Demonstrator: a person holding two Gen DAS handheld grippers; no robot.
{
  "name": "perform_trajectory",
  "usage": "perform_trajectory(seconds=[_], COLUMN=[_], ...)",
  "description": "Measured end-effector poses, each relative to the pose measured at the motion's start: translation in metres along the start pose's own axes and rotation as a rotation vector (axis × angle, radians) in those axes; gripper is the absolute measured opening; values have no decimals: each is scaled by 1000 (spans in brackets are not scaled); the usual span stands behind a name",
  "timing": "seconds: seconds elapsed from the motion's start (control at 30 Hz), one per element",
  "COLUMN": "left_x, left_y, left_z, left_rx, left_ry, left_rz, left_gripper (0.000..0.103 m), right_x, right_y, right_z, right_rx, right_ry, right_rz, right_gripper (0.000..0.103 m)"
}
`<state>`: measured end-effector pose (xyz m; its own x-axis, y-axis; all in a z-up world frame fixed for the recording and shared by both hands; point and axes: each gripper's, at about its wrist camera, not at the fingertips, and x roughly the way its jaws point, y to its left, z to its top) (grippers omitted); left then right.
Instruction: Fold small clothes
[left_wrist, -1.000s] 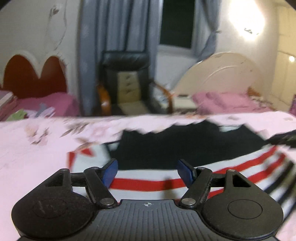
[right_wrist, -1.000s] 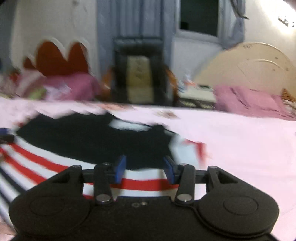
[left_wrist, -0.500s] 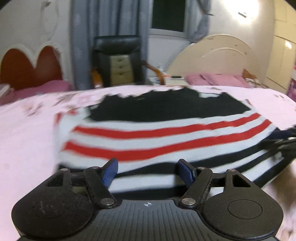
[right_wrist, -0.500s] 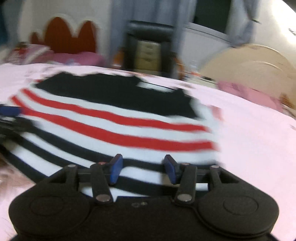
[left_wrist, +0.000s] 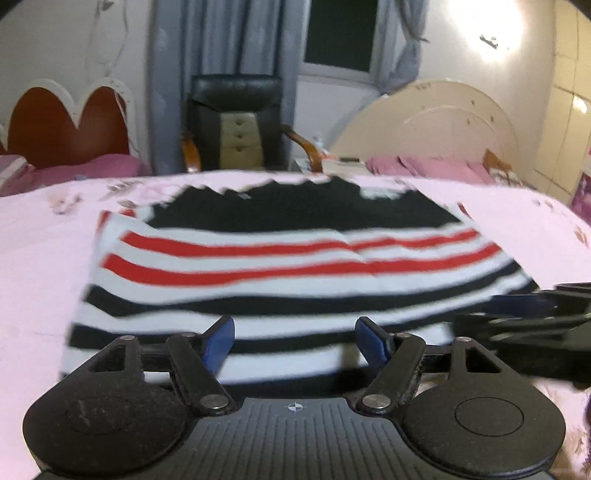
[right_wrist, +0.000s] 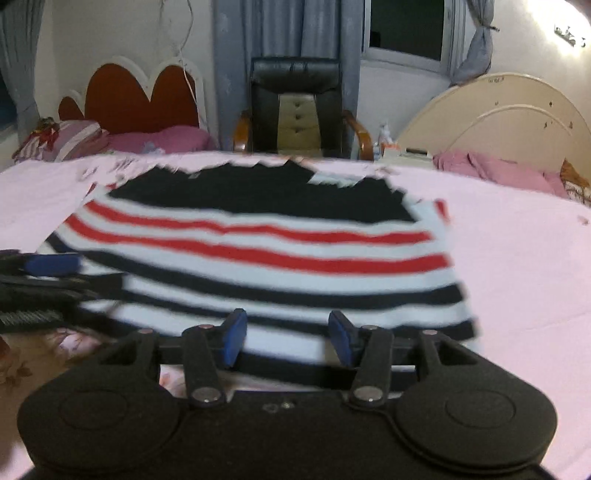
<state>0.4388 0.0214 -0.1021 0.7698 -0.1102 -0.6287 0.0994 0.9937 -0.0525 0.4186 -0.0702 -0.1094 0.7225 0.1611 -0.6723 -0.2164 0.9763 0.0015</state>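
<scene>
A small striped sweater (left_wrist: 295, 266) lies flat on the pink sheet: black top part, then white with red stripes, then black stripes at the near hem. It also shows in the right wrist view (right_wrist: 266, 251). My left gripper (left_wrist: 295, 341) is open and empty over the near hem. My right gripper (right_wrist: 287, 334) is open and empty over the hem further right. The right gripper shows at the right edge of the left wrist view (left_wrist: 535, 317); the left gripper shows at the left edge of the right wrist view (right_wrist: 40, 280).
The pink floral sheet (left_wrist: 40, 266) spreads out on both sides of the sweater. Behind stand a black office chair (left_wrist: 236, 122), a red scalloped headboard (left_wrist: 66, 122), a cream headboard (left_wrist: 443, 129) with pink bedding, and grey curtains.
Both grippers have pulled back toward the sweater's near hem, so more of the striped body shows. Their jaws stay open.
</scene>
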Motion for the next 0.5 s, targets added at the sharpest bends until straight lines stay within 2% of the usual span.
perform_trajectory(seconds=[0.07, 0.13, 0.33, 0.4, 0.47, 0.5], left_x=[4, 7, -13, -15, -14, -14], left_y=[-2, 10, 60, 70, 69, 68], left_z=[-7, -14, -30, -34, -32, -30], left_rx=[12, -19, -42, -54, -48, -50], left_ry=[26, 50, 34, 30, 34, 37], left_rz=[21, 47, 108, 101, 106, 110], left_gripper=[72, 72, 72, 72, 72, 72], right_x=[3, 9, -7, -10, -10, -11], right_y=[11, 11, -61, -79, -85, -88], right_z=[-6, -11, -31, -40, -43, -42], right_rx=[-16, -40, 90, 119, 135, 142], right_ry=[18, 41, 63, 71, 81, 84], right_rz=[-32, -81, -204, -201, -201, -193], right_gripper=[48, 48, 48, 49, 58, 58])
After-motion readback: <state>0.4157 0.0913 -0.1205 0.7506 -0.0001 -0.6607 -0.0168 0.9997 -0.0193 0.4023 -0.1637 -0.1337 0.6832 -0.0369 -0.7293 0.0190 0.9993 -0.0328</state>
